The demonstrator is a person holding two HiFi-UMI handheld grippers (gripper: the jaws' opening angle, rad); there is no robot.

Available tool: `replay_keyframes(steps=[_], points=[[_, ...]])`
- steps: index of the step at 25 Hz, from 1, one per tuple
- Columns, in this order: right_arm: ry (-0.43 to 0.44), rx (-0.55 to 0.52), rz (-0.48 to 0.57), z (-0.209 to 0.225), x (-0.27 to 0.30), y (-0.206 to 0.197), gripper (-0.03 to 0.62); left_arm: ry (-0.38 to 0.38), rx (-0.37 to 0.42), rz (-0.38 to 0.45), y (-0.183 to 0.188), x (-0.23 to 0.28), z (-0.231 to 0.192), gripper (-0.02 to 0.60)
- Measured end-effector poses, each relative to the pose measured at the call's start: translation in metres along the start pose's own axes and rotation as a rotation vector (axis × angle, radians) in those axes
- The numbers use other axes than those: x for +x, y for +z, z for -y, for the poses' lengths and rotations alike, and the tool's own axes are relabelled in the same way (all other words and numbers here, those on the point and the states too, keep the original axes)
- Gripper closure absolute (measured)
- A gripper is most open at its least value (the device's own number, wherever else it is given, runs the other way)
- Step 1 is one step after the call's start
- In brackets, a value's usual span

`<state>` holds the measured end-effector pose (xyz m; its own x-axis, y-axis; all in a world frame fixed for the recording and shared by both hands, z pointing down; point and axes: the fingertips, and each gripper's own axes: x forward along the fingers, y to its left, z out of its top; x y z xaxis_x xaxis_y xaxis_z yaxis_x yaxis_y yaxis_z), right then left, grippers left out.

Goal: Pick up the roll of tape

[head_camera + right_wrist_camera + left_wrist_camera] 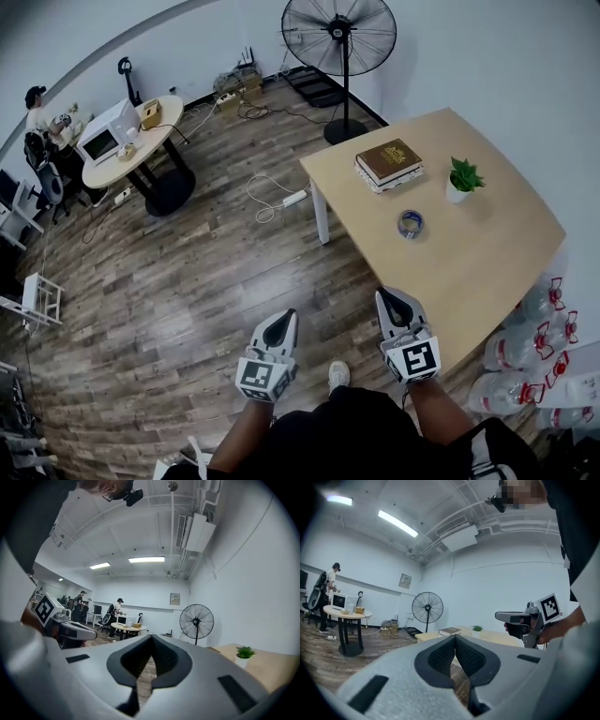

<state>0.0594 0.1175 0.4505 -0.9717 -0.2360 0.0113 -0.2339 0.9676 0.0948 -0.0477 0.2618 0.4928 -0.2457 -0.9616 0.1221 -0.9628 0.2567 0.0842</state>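
Note:
The roll of tape [410, 224] lies flat on the light wooden table [487, 272], near its middle, between a brown book [388, 162] and a small potted plant [461, 179]. My right gripper [388, 298] is held level over the table's near corner, well short of the tape, jaws shut and empty. My left gripper [284, 322] hangs over the wooden floor to the left of the table, also shut with nothing in it. In the left gripper view the table edge [497, 637], book [450, 631] and plant [477, 629] show ahead; the tape is not visible there.
A standing fan [339, 37] is beyond the table's far corner. A cable and power strip [292, 198] lie on the floor by the table leg. Water jugs [534, 356] stand at the right. A round table [141, 141] with a person [42, 112] beside it is far left.

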Motion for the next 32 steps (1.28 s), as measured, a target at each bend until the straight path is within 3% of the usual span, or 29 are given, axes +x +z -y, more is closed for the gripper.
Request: replay_keyframes(steps=[15, 25, 32], points=[[-0.109, -0.017, 0.006, 0.106, 0.061, -0.007, 0.600, -0.123, 0.008, 0.029, 0.022, 0.133, 0.000, 0.578], [-0.159, 0.017, -0.060, 0.143, 0.115, -0.031, 0.600, -0.191, -0.003, -0.025, 0.025, 0.222, -0.038, 0.578], [-0.294, 0.054, -0.096, 0.189, 0.163, -0.032, 0.600, -0.350, 0.020, -0.045, 0.044, 0.308, -0.064, 0.578]])
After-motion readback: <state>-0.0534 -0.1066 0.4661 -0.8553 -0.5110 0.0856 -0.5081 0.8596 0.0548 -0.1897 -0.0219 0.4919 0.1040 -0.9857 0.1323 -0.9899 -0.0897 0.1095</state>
